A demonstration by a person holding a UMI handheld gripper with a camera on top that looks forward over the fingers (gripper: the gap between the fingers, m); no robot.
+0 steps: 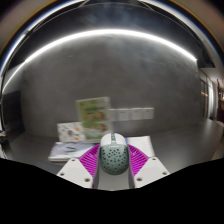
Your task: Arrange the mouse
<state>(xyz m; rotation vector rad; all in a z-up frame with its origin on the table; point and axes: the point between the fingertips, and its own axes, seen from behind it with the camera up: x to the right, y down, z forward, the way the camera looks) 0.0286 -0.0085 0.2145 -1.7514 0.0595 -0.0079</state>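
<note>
One mouse [112,154], white with a dark perforated shell, sits between my fingers [87,160] with its nose pointing away from me toward the wall [110,70]. Both magenta pads look to be up against its sides, left and right, no gap I can make out, so I'm calling my gripper [113,166] clenched on the mouse. I can't tell if it's lifted or resting on the table [170,140]; its underside is hidden by the fingers.

Progress, my read: grasp is done, placement isn't. The mouse sits in the jaws, not set down anywhere as a finished arrangement. What's left is carry, orient, set down, let go. No mousepad or marked target visible, so I can't say where it's meant to end up.

Around it: just beyond the mouse, a green-and-white card or box [93,112] stands upright near the wall. Left of that, a smaller printed leaflet [70,130], and a flat white sheet [68,148] lies on the table just beside my left finger. Right of the mouse, something white and flat [138,142] peeks out beyond my right finger; too little shows to name it. Table to the right side is grey and bare as far as I can see.

Risk, as a guess: the papers are close on the left, easy to clip when moving.
</note>
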